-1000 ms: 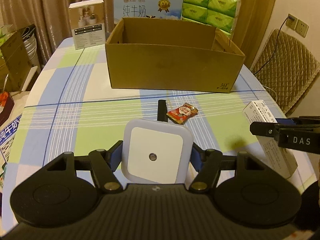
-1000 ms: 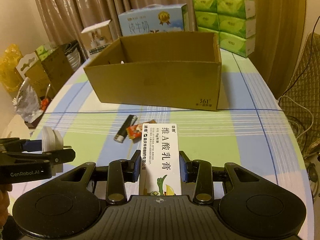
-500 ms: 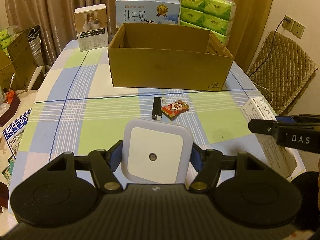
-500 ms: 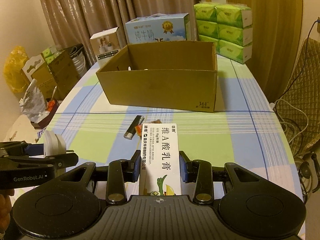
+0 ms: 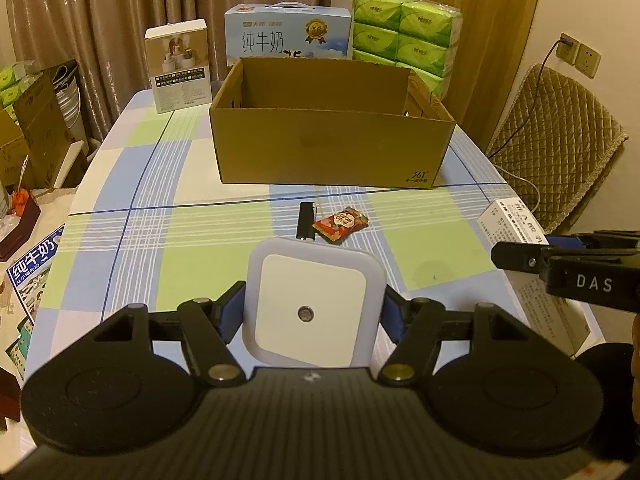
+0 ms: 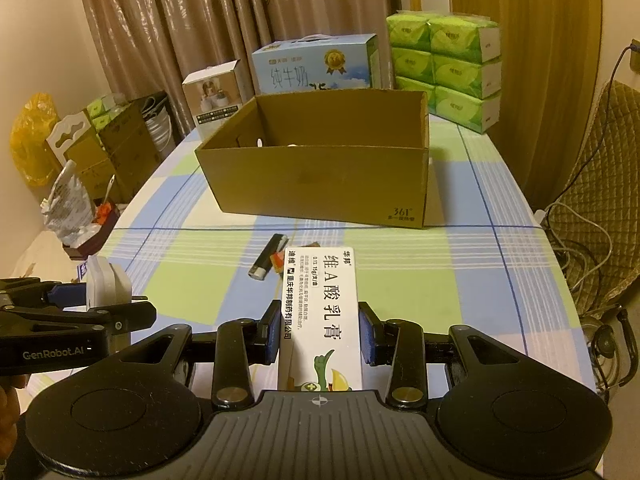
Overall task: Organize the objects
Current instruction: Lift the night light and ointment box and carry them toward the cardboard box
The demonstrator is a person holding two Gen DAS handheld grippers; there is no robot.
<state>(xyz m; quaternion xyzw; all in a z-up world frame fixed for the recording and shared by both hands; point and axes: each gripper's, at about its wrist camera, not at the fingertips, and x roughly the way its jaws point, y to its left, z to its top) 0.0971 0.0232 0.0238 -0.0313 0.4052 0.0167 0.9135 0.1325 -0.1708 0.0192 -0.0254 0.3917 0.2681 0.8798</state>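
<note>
My left gripper [image 5: 312, 312] is shut on a white square night light [image 5: 310, 304], held above the checked tablecloth [image 5: 180, 248]. My right gripper [image 6: 319, 332] is shut on a white medicine carton [image 6: 320, 308] with black Chinese print. Each gripper shows at the side of the other's view: the left one with the night light [image 6: 106, 286], the right one with the carton [image 5: 516, 228]. An open brown cardboard box [image 5: 332, 148] stands ahead at mid-table; it also shows in the right wrist view [image 6: 320, 172]. A black lighter [image 5: 307, 222] and a red snack packet [image 5: 340, 224] lie between me and the box.
Behind the box stand a small white product box [image 5: 180, 66], a blue milk carton case [image 5: 288, 36] and stacked green tissue packs [image 5: 404, 36]. A quilted chair [image 5: 556, 140] with a cable is right of the table. Cartons and bags [image 6: 60, 152] crowd the floor on the left.
Both grippers have pulled back and risen with their loads; the cardboard box, lighter and packet look farther away and more of the table and room shows.
</note>
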